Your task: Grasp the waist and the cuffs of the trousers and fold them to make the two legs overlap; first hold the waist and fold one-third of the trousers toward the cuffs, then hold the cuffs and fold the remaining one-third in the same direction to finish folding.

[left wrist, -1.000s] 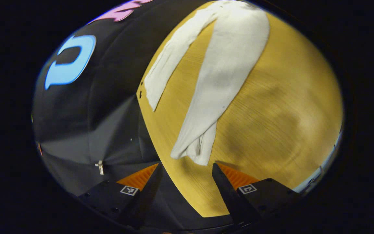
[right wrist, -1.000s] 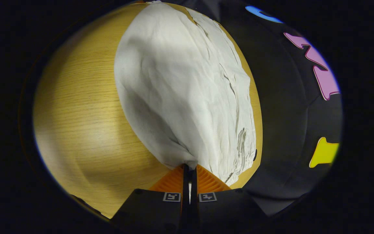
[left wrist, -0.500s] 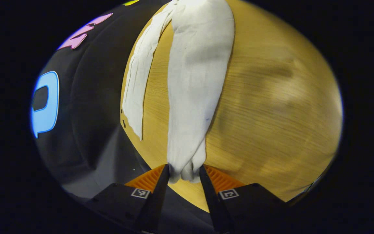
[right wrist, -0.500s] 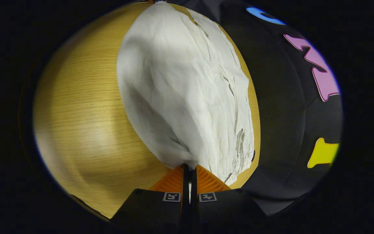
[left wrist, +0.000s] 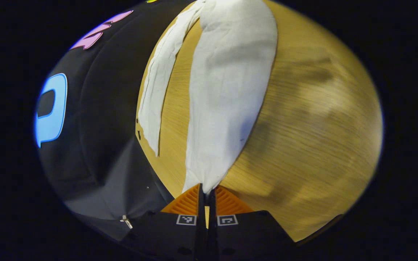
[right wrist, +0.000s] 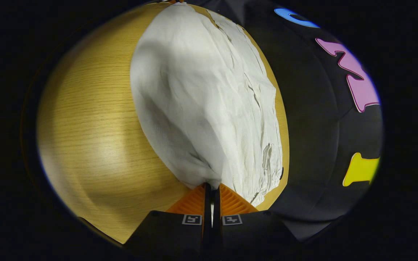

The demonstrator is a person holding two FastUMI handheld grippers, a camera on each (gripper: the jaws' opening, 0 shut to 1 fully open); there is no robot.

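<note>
The white trousers lie spread on the wooden counter, whose far edge meets the booth's black cloth wall. The left gripper is clamped on a cuff; the right gripper pinches the waist.

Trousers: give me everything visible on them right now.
The off-white, creased woven-cloth trousers lie on the wooden table, near its edge by the booth wall. The legs are spread apart. The left gripper is shut on one cuff end; the right gripper is shut on the gathered waist end.
</note>
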